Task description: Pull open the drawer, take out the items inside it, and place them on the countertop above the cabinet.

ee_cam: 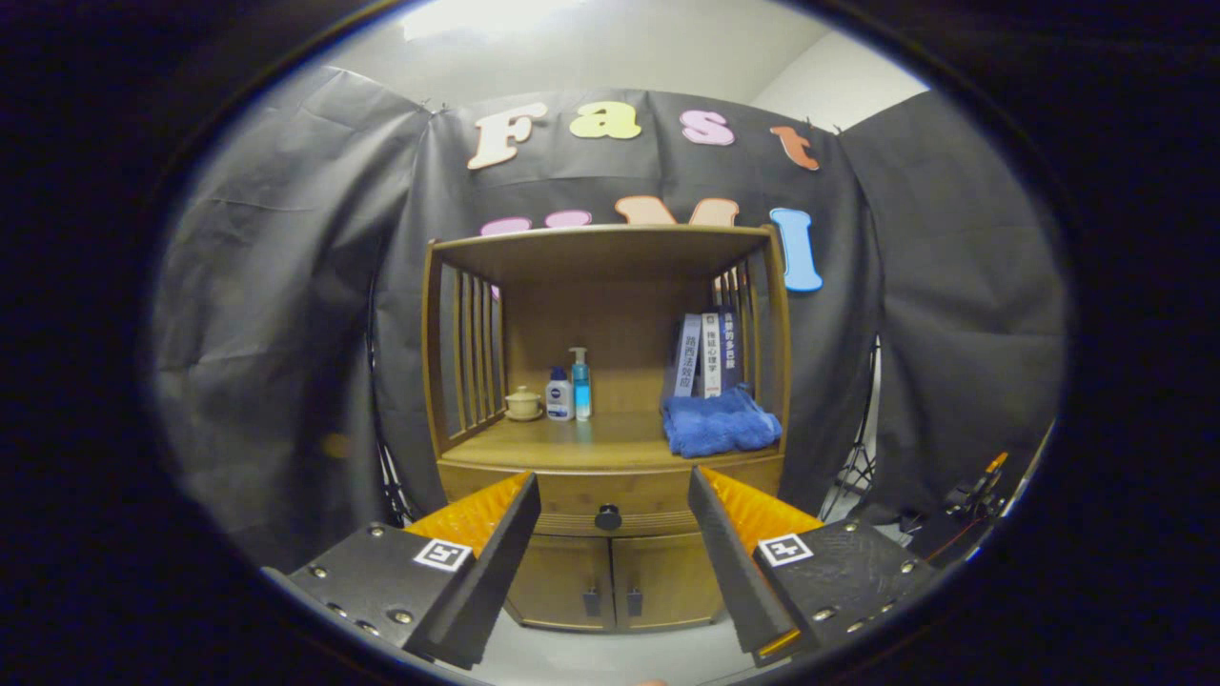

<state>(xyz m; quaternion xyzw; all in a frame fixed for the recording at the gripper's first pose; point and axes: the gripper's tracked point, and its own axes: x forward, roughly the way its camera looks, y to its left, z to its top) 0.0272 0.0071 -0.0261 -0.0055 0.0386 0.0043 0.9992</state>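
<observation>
Claw (pixel 610 534) wide open, holding nothing, lined up on the drawer knob (pixel 608 517), which sits between the fingers but well ahead. Drawer (pixel 572 495) shut, just under the worktop (pixel 562 448); contents hidden. My call: go straight in, keep the knob centred, close both fingers on it fully before pulling, then pull level so it doesn't bind.
</observation>
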